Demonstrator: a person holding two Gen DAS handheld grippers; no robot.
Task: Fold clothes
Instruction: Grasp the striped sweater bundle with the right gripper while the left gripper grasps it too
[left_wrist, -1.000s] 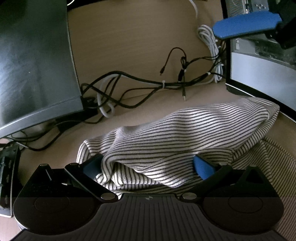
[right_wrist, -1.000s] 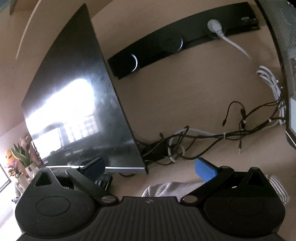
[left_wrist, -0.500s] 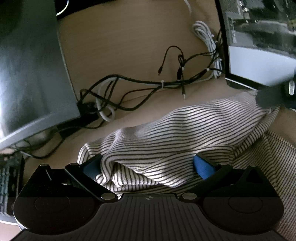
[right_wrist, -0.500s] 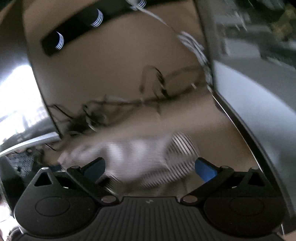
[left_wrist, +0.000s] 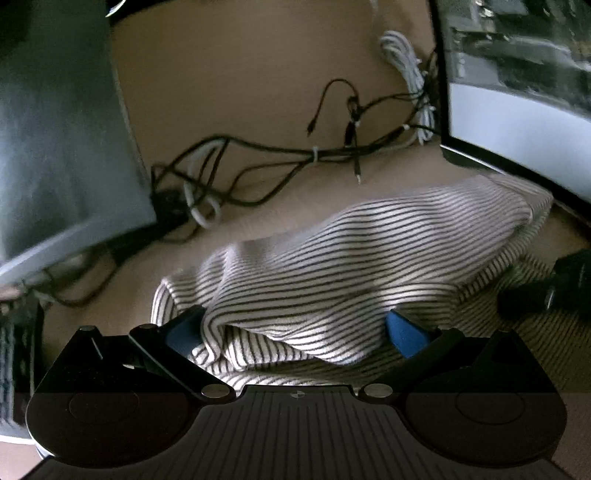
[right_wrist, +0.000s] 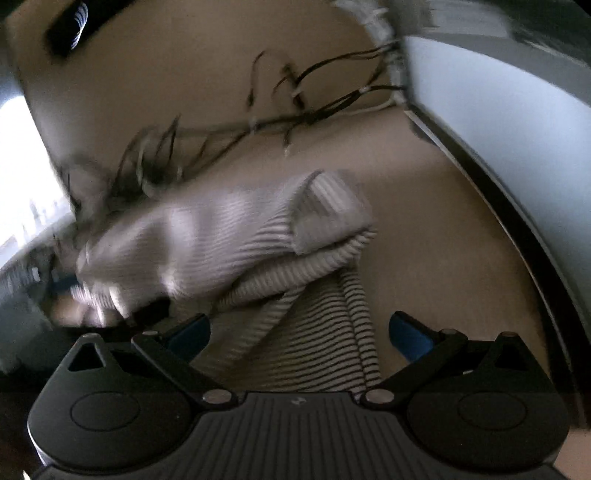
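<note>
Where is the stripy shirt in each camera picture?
Left wrist: the stripy shirt fills the lower middle, bunched between the left claw fingers.
Right wrist: it lies centre-left, blurred, reaching down to the right claw.
Shared landmark: the black cables behind it.

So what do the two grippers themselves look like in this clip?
Both look identical. The left gripper and right gripper each have a black ribbed body with a small round emblem, two rounded black housings, black linkage arms with silver pivot pins, and blue fingertip pads. No hand, sleeve or gripper cable is visible.
</note>
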